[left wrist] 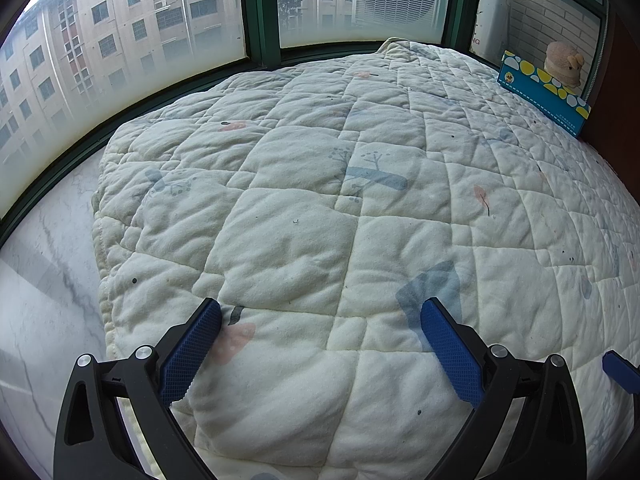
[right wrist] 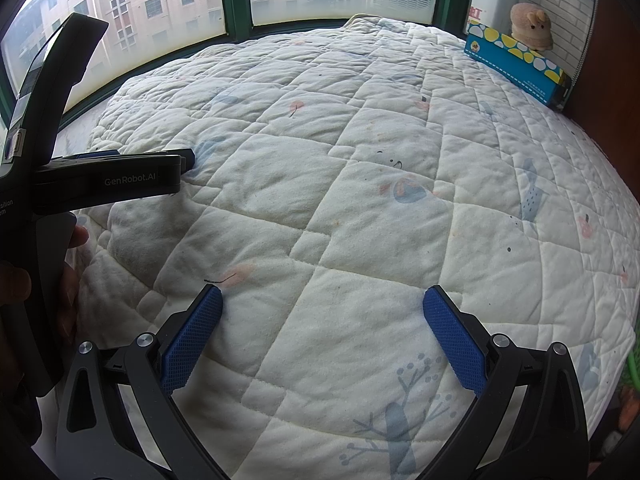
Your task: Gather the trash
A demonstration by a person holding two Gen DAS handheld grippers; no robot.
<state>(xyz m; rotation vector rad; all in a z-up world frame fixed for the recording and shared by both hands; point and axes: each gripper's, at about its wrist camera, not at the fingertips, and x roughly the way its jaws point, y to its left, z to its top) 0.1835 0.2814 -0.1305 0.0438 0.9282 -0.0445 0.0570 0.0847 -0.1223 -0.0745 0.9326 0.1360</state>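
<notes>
Cream quilted blanket (left wrist: 304,208) under both grippers, left gripper (left wrist: 320,344) jaws spread wide and empty, right gripper (right wrist: 322,336) likewise, blue box (right wrist: 516,60) by the window.

Thin dark thread/hair scrap (right wrist: 218,280) lying flat on quilt, just beyond left fingertip; tiny.

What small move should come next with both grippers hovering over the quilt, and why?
Probably pan both cameras to search. The left gripper and right gripper are open and empty above the quilt, where no obvious trash shows; only a blue box and plush toy sit at the far corner.
</notes>
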